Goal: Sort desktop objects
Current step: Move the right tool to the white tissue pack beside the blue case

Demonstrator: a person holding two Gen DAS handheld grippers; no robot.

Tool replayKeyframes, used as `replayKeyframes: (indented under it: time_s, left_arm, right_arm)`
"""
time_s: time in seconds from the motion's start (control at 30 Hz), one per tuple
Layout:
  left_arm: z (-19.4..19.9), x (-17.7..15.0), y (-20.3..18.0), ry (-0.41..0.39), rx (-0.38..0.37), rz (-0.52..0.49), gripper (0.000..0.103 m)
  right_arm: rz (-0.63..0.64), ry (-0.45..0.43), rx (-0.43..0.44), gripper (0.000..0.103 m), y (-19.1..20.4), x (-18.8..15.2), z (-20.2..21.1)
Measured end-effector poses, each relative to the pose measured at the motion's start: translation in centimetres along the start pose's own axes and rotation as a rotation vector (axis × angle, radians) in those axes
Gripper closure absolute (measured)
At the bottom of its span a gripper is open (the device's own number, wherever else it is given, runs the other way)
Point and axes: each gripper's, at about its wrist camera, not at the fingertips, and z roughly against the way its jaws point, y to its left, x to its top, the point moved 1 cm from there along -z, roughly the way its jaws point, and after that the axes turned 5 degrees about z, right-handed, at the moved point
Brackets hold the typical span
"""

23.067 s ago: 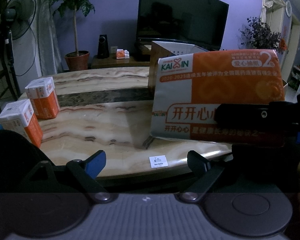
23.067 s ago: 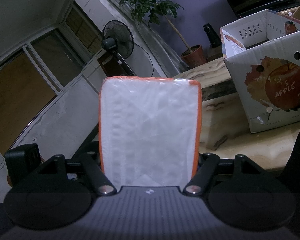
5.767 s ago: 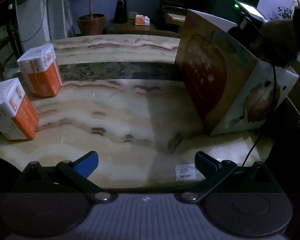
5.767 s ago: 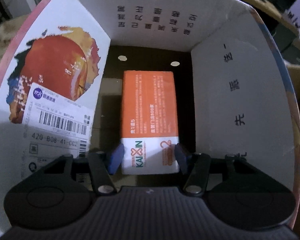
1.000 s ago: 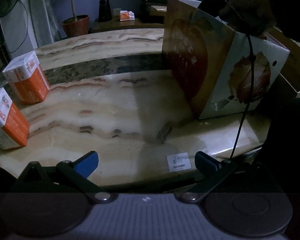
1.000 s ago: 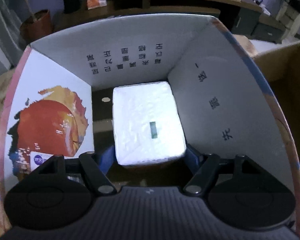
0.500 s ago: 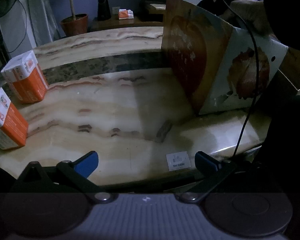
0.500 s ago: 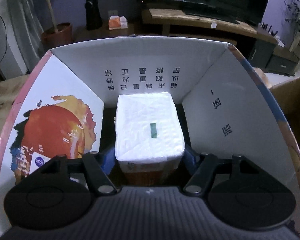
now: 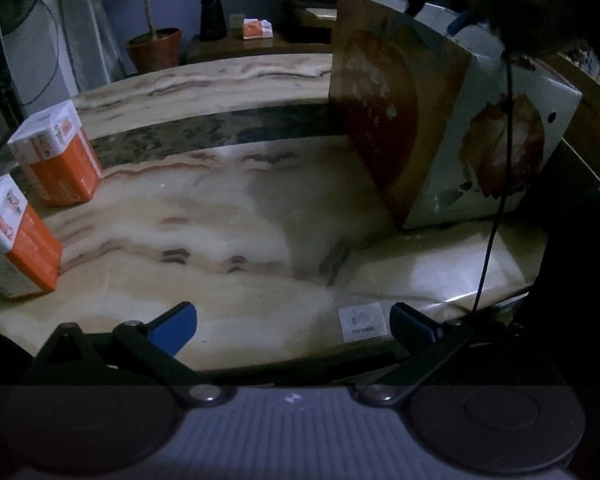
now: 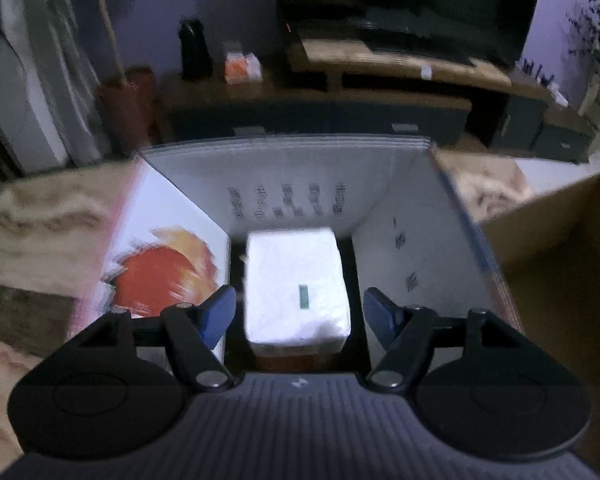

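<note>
In the right wrist view a white-topped orange tissue pack stands inside the apple-print cardboard box. My right gripper hangs above the box mouth, its jaws opening and clear of the pack on both sides. In the left wrist view the same box stands at the right of the marble table, and two orange tissue packs stand upright at the left. My left gripper hovers over the table's near edge, open and holding nothing.
A brown cardboard box stands right of the apple box. A hand and a black cable reach over the apple box. Beyond the table are a TV stand, a potted plant and a fan.
My right gripper rose out of the box and tilted up, so more of the room shows; the pack stayed in the box, clear of the fingers. The left gripper stayed put.
</note>
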Motion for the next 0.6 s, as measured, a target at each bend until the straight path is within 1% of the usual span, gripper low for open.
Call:
replayKeyframes:
  time_s: [0.07,0.1,0.17,0.27,0.37,0.43,0.47,0.5,0.53,0.57,0.6]
  left_arm:
    - [0.1,0.0,0.2,-0.003,0.002,0.005,0.001]
    - [0.2,0.0,0.3,-0.006,0.003,0.008,0.001]
    - [0.4,0.0,0.5,-0.011,0.005,0.013,0.001]
    - [0.5,-0.1,0.6,-0.014,0.008,0.016,0.001]
    - [0.7,-0.2,0.6,-0.02,0.011,0.01,0.001]
    - [0.8,-0.3,0.7,-0.022,0.015,0.008,0.001]
    - [0.8,-0.3,0.8,-0.023,0.017,0.011,0.001]
    - [0.8,-0.3,1.0,-0.024,0.018,0.014,0.001]
    - [0.9,-0.3,1.1,-0.025,0.02,0.018,0.001]
    - [0.9,-0.4,1.2,-0.025,0.021,0.019,0.001]
    - [1.0,-0.4,1.3,-0.026,0.022,0.019,0.001]
  right_arm:
    - [-0.003,-0.008,-0.011,0.03,-0.2,0.3,1.8]
    - [-0.017,-0.016,0.003,0.029,-0.4,0.1,2.8]
    - [-0.1,-0.05,0.077,0.03,-1.3,-0.6,4.6]
    - [-0.141,-0.114,0.218,0.03,-1.0,-1.5,7.1]
    - [-0.007,-0.169,0.288,0.03,2.3,-1.7,9.5]
    - [0.108,-0.185,0.381,0.029,5.4,-1.7,11.0]
    - [0.182,-0.189,0.441,0.028,7.5,-1.7,11.6]
    - [0.239,-0.188,0.481,0.027,9.0,-1.8,11.9]
    - [0.319,-0.184,0.526,0.019,11.3,-2.0,12.2]
    - [0.392,-0.184,0.554,0.014,13.4,-2.2,12.3]
    - [0.471,-0.194,0.581,0.014,15.6,-2.5,12.4]
